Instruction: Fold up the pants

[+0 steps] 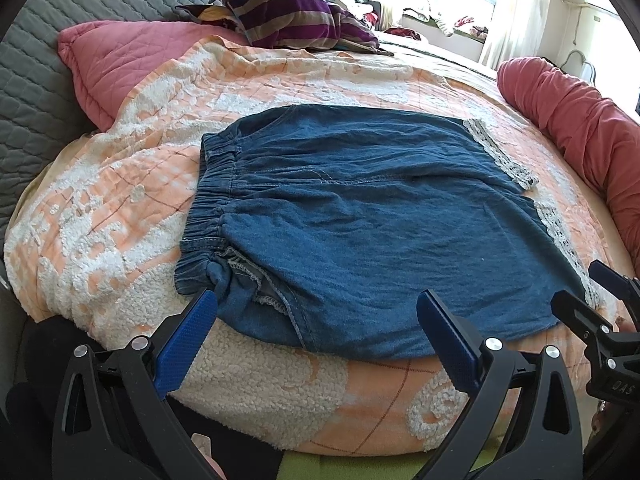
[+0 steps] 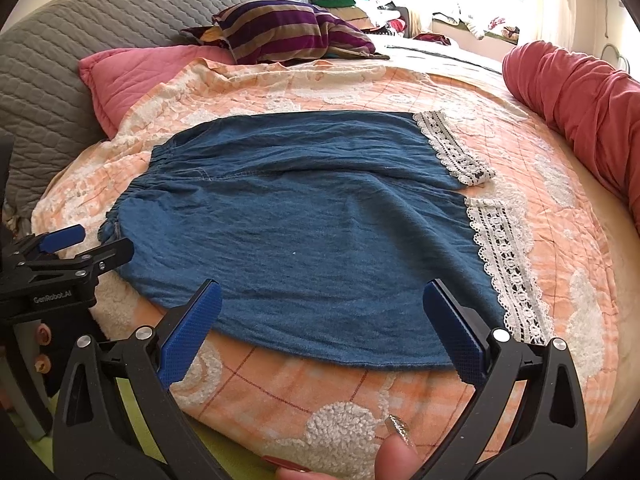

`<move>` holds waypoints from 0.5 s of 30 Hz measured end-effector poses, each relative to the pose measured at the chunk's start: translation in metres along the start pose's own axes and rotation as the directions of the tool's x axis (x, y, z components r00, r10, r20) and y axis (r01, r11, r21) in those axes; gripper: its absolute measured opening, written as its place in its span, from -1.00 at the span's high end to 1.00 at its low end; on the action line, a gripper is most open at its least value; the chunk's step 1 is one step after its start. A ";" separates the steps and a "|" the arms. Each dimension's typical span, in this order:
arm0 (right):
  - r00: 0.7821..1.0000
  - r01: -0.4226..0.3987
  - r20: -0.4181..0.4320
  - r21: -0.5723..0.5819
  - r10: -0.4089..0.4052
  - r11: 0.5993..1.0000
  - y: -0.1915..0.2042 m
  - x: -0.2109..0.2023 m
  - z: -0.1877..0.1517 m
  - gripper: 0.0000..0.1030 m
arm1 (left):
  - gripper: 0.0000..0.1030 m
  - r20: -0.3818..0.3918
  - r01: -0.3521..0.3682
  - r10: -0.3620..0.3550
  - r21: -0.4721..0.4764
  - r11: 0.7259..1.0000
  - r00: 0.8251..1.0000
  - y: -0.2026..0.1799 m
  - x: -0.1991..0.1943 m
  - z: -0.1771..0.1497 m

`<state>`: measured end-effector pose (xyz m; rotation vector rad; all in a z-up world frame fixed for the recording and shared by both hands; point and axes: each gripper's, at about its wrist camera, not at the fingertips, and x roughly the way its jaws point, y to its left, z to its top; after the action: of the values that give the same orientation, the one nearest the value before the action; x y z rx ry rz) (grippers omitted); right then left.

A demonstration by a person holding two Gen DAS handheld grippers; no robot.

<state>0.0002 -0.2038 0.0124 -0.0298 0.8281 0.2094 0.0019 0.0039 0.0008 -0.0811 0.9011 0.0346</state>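
Pants (image 1: 372,232) lay flat on bedspread (image 1: 120,208), both lace-hemmed legs side by side, no fold made; whole fold judged left. Left gripper (image 1: 318,320) and right gripper (image 2: 322,308) spread wide at near edge, grasping nothing

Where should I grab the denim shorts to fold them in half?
Pinch the near edge of the denim shorts, coming from the front: left hand-held gripper at the elastic waistband corner, right hand-held gripper at the lace hem. They lie flat, near edge closest to both open grippers.
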 end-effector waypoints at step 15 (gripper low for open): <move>0.998 -0.050 0.038 -0.031 0.051 0.998 0.000 0.022 0.036 -0.84 | -0.92 -0.014 -0.020 0.019 -0.080 0.997 1.000 0.028 0.022 0.030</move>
<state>0.0411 -0.1965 0.0203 -0.0332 0.7880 0.2692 0.0372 0.0345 0.0008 -0.1470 0.9136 0.0888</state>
